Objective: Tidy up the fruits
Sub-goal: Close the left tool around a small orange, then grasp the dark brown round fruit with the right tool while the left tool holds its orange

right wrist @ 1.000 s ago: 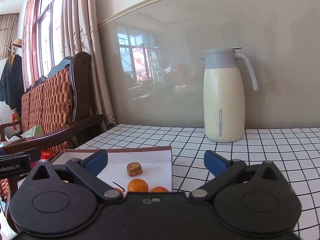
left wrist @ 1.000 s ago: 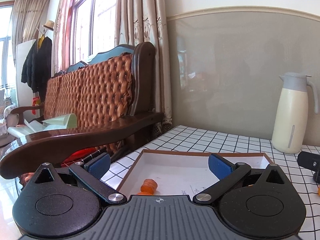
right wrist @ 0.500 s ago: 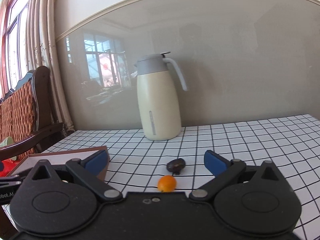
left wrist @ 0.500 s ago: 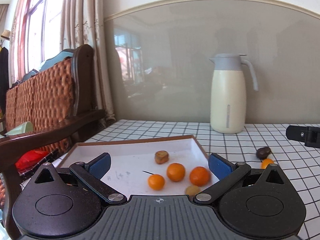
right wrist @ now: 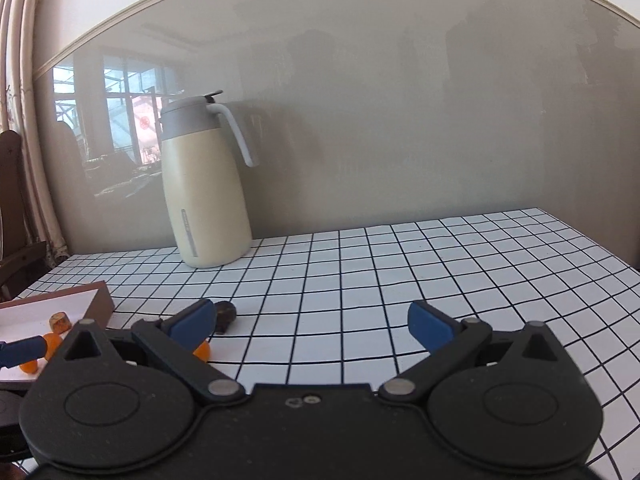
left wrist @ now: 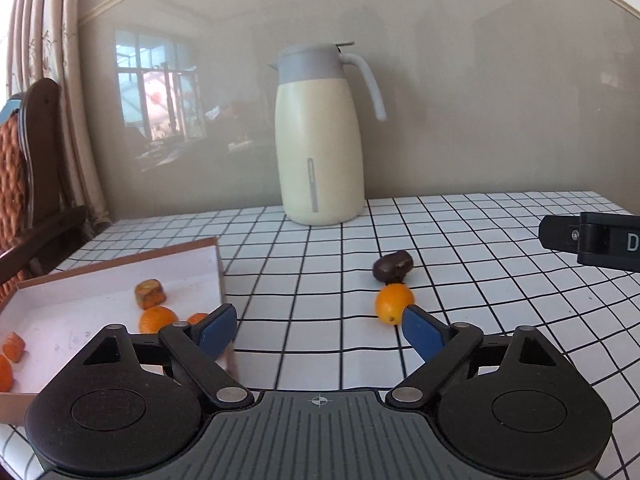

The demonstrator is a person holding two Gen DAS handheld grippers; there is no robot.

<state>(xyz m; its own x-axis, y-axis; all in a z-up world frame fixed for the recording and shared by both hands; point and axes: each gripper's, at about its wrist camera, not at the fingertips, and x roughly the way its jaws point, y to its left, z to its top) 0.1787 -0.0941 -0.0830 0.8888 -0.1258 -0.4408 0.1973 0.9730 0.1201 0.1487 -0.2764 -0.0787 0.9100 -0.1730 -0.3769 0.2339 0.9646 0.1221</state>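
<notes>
On the checked table (left wrist: 460,240), two fruits lie loose outside the tray (left wrist: 218,258): an orange (left wrist: 392,302) and, touching it on the far side, a dark fruit (left wrist: 392,266). Tray holds several orange pieces and one brown piece (left wrist: 150,294). Jug (left wrist: 320,140) stands well behind, near the wall.

Left gripper (left wrist: 316,330): jaws closing, nothing between them; the orange sits just off its right fingertip (left wrist: 420,330), not in the gap. Right gripper (right wrist: 312,320): jaws spread wide, empty; the dark fruit (right wrist: 226,314) shows just past its left finger.

Risks, as judged:
- Left jaws narrowing off-centre. If they go on closing here, the right finger may clip the orange's side and roll it away.
- The orange is round, the cloth smooth; a nudge could send it toward the table edge.
- The two fruits touch, so pushing the orange would shove the dark fruit as well, and a pinch might catch both.
- Both grippers point at the same small spot; fingers could collide.
- Left finger sits close to the tray's corner; a sideways correction could bump the tray.
</notes>
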